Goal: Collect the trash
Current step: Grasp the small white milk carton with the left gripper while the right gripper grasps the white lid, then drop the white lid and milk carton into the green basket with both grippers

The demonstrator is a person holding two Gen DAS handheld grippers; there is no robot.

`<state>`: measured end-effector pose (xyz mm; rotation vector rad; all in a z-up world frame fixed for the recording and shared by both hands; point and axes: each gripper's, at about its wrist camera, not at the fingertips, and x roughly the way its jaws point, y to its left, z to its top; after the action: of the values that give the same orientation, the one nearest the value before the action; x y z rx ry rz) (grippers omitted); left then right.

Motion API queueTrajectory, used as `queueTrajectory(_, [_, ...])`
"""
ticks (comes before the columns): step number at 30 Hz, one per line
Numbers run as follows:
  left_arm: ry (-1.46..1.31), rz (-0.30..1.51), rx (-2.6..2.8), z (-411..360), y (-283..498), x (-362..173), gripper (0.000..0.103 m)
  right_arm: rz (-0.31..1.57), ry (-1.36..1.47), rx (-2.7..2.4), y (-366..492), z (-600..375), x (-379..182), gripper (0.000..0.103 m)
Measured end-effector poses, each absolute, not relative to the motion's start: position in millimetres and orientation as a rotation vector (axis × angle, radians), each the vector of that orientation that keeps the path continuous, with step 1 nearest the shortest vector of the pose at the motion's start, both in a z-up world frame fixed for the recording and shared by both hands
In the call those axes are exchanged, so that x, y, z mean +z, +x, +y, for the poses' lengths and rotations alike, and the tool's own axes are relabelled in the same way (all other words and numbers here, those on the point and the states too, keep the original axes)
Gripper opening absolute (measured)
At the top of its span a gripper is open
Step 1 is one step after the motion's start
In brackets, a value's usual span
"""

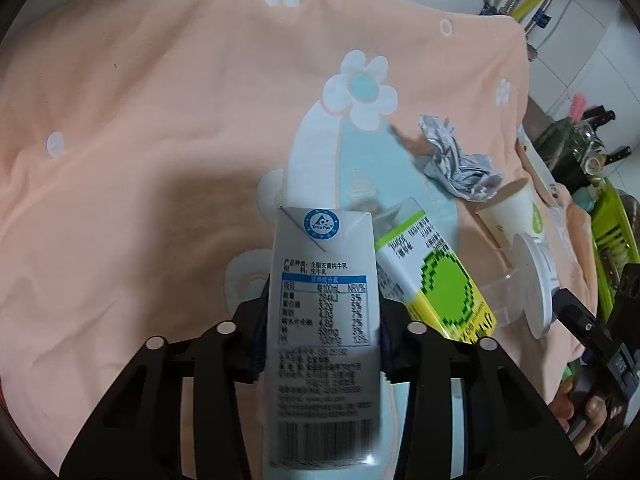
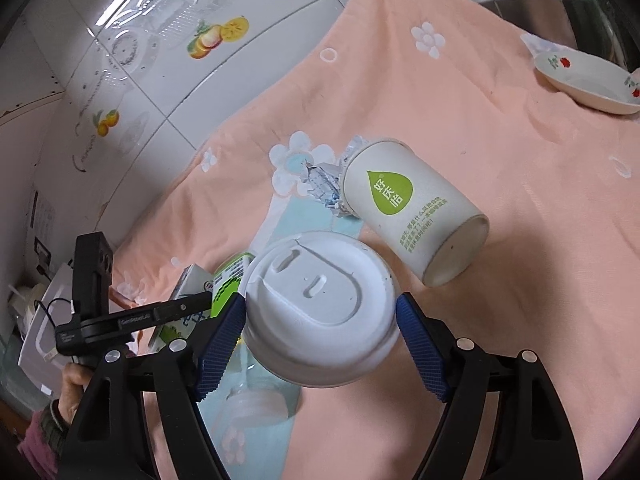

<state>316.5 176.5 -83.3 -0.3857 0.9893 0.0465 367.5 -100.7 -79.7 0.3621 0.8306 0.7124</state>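
Observation:
My left gripper [image 1: 323,312] is shut on a white milk carton [image 1: 324,264] that stands between its blue pads, above the peach flowered cloth [image 1: 140,120]. Just to its right a green and yellow carton [image 1: 436,280] lies on the cloth. In the right wrist view my right gripper [image 2: 320,312] is shut on a clear cup with a white lid [image 2: 316,292], both pads against the lid's rim. Beyond it a white paper cup with a green drop logo [image 2: 412,208] lies on its side. Crumpled paper [image 2: 320,184] lies behind that cup's mouth.
A white bowl with red flowers [image 2: 588,80] sits at the far right of the cloth. A green dish rack [image 1: 612,240] and knives stand past the cloth's right edge. A tiled wall with a clear plastic rack [image 2: 160,28] rises behind. A hand [image 2: 76,380] holds the other gripper.

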Motion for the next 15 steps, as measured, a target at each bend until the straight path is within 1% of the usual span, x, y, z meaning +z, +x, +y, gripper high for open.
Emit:
queueTrajectory(7, [-0.369, 0.943, -0.006, 161, 289, -63, 0.040, 0.789, 0.350, 0.718, 337, -118, -67, 0.074])
queueTrajectory(15, [-0.375, 0.888, -0.108, 130, 248, -40, 0.040, 0.732, 0.319, 0.701, 280, -150, -52, 0.074])
